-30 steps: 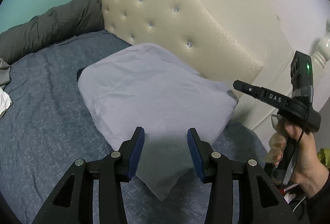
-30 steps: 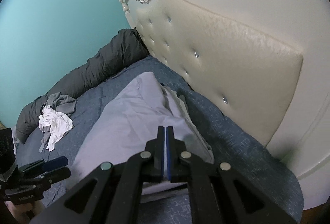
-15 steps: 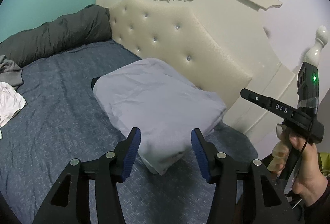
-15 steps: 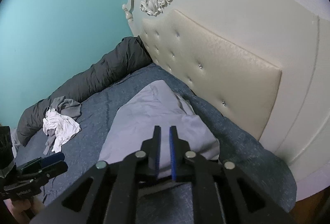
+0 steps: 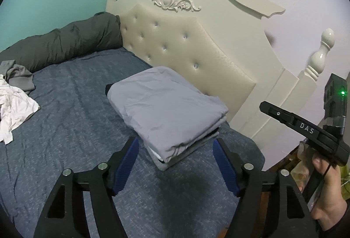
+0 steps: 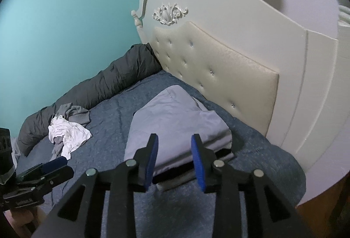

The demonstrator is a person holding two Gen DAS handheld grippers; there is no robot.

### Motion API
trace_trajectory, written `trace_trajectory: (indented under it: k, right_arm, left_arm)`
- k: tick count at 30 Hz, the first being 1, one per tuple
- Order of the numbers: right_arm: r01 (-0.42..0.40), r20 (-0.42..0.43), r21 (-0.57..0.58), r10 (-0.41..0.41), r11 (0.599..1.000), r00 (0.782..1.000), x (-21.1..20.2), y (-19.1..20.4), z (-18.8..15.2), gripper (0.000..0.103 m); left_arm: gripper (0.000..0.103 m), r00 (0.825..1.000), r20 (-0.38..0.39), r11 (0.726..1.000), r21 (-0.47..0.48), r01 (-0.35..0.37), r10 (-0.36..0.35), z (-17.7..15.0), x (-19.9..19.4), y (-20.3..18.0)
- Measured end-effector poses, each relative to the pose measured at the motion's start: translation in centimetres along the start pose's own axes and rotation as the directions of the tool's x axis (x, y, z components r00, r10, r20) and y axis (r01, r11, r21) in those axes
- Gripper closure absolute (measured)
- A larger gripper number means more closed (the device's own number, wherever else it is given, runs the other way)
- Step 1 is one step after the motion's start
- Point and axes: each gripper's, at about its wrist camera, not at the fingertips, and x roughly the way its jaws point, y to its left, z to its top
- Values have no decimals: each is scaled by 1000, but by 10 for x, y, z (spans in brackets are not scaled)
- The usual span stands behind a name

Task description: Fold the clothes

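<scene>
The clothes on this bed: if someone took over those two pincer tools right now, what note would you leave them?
Left gripper: jaws opening, nothing between them, clear of the stack.
Right gripper: jaws opening, nothing between them either.
Folded stack: grey garments piled neatly on the blue bedsheet, close to the headboard.
Done: that stack is folded and set down.
Left: a crumpled white garment and a crumpled grey garment lie in a heap farther along the bed, beside the dark rolled duvet. They look unfolded, so probably take those next.
</scene>
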Motion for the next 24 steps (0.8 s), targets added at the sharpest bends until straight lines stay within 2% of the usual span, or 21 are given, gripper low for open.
trace_trajectory:
  k: [1,6,10,24]
  right_arm:
    - [4,2,2,-4,1000,1000,-5,2,-2,53]
    - [17,17,6,-17,1000,1000,-31,12,-13,45]
    - [32,31,15,-32,999,999,-53,21,-23,35]
    - [73,46,4,-73,997,996,-108,51,-51,18]
  left_arm:
    - [27,1000,0,1000,1,-2,2,-2,-4,0]
    - [17,1000,4,1000,-5,-9,9,-13,-26,2]
    - [16,1000,12,1000,2,-11,11,-19,-42,2]
    - [2,999,39,998,49,-38,36,-43,-94,-7]
